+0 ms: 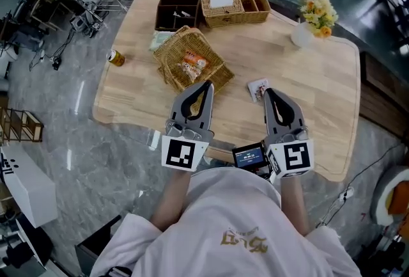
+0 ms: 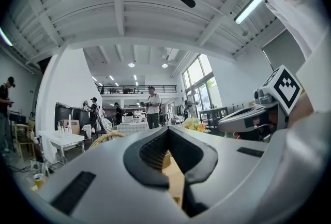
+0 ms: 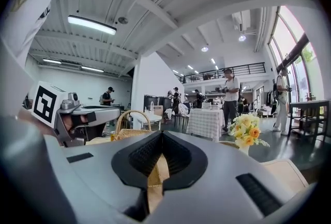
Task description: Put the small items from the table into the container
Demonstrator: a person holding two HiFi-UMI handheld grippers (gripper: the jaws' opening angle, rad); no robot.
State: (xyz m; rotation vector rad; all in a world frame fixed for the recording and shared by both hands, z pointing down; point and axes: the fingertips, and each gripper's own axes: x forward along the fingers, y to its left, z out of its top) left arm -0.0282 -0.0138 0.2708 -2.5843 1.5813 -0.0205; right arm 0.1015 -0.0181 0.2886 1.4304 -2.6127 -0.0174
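Note:
A woven basket [image 1: 219,77] lies on the wooden table [image 1: 307,96] with an orange snack packet [image 1: 193,66] in it. A small white and red packet [image 1: 258,88] lies on the table just left of my right gripper's tip. My left gripper [image 1: 206,85] hovers over the basket's near corner, shut with nothing in it. My right gripper [image 1: 268,91] is held beside it, also shut and empty. In the left gripper view the jaws [image 2: 168,130] meet at the tips. The right gripper view shows the same [image 3: 162,134], with the basket's handle [image 3: 129,122] beyond.
A drink can [image 1: 115,57] stands at the table's left edge. At the back are a dark divided box [image 1: 177,13] and a wicker tray [image 1: 233,10]. A vase of yellow flowers [image 1: 316,16] stands at the back right. Several people stand far off in the hall.

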